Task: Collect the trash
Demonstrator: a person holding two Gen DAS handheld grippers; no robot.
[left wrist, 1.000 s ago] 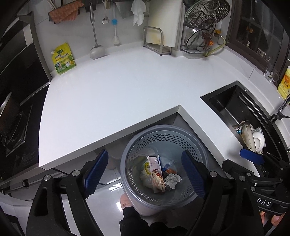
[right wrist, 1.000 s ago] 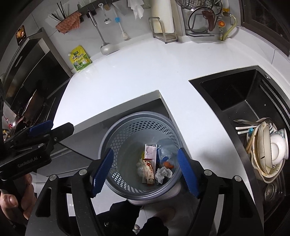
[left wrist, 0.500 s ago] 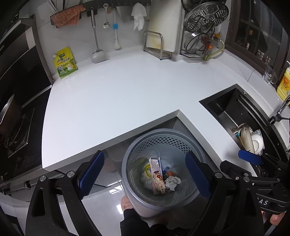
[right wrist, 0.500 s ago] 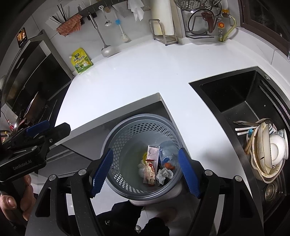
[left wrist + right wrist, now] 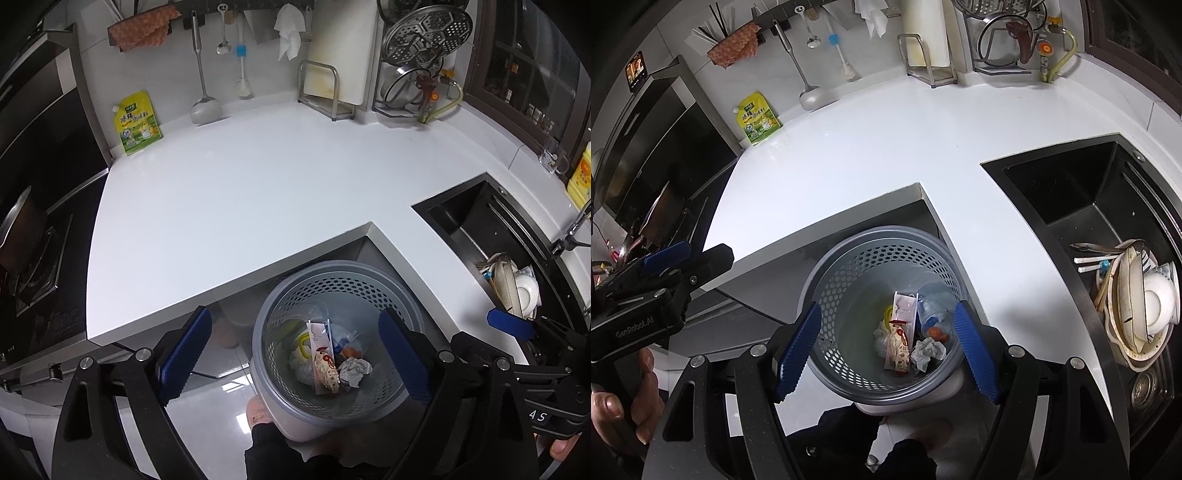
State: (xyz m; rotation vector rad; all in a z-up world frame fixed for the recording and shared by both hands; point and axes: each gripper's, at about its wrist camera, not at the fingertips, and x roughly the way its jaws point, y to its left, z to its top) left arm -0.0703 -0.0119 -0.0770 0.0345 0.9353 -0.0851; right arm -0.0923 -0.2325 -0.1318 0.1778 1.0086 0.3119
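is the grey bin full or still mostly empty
Mostly empty. The grey bin holds only a few pieces at its bottom: a snack wrapper, crumpled paper and a clear bottle, well below the rim.

left hand-held gripper point(image 5: 293, 354) has spread wider.

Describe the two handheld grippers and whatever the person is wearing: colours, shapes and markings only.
Both the left gripper and the right gripper have black angular frames with triangular cut-outs and silver bolts at the pivots. Their fingers carry blue pads with a ribbed, toothed texture. The left gripper's body, seen from the right wrist view, bears white "GenRobot.AI" lettering and a blue tab. A dark sleeve shows below.
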